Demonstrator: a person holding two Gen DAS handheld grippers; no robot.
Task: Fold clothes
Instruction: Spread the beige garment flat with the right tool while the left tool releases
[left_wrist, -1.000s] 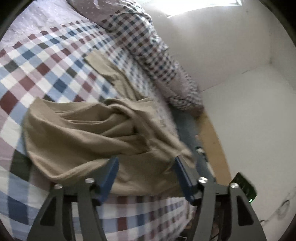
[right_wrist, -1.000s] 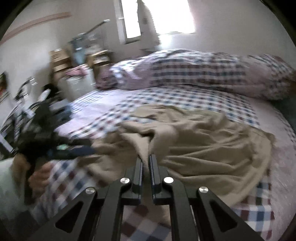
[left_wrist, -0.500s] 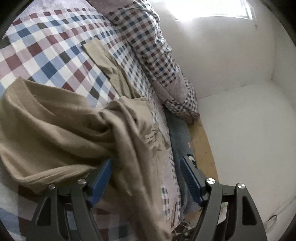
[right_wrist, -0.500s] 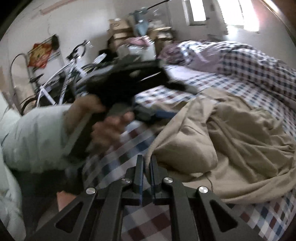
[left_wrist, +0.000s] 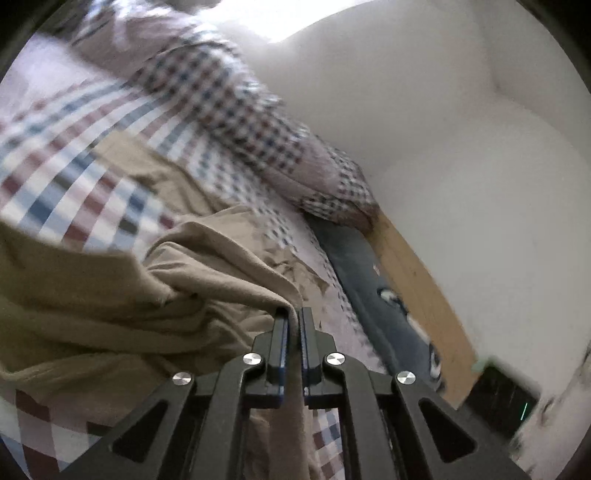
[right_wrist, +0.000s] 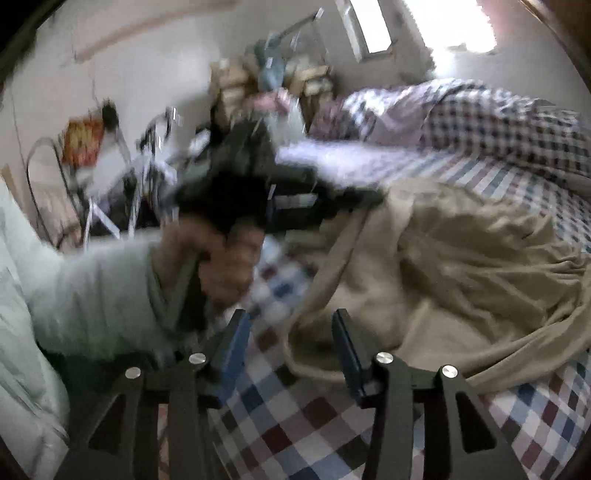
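No brand, label or writing can be read in either view; the red and yellow hanging (right_wrist: 82, 137) on the far wall is too blurred to make out.

The left gripper (left_wrist: 292, 317) has its fingers (left_wrist: 280, 332) drawn together and clamped on a fold of the beige garment (left_wrist: 110, 295). The pinched cloth rises to a peak at the fingertips and a strip of it hangs down between the gripper's black arms. The rest of the garment spreads away to the left in heavy creases across the checked bedsheet (left_wrist: 74, 155), near the bed's side edge. Along the wall side of the bed lies a rolled checked quilt (left_wrist: 236, 110), and past the edge a blue mat (left_wrist: 373, 295) and wooden floor (left_wrist: 424, 288) show.

In the right wrist view, the right gripper (right_wrist: 291, 343) holds its blue-padded fingers (right_wrist: 232, 347) apart, with nothing between them. A rounded hem of the garment (right_wrist: 461, 266) lies just ahead of them on the bedsheet (right_wrist: 295, 435), close to the right finger; whether they touch is unclear. The person's left hand (right_wrist: 221, 266), blurred, grips the other gripper's handle above the bed's near edge.
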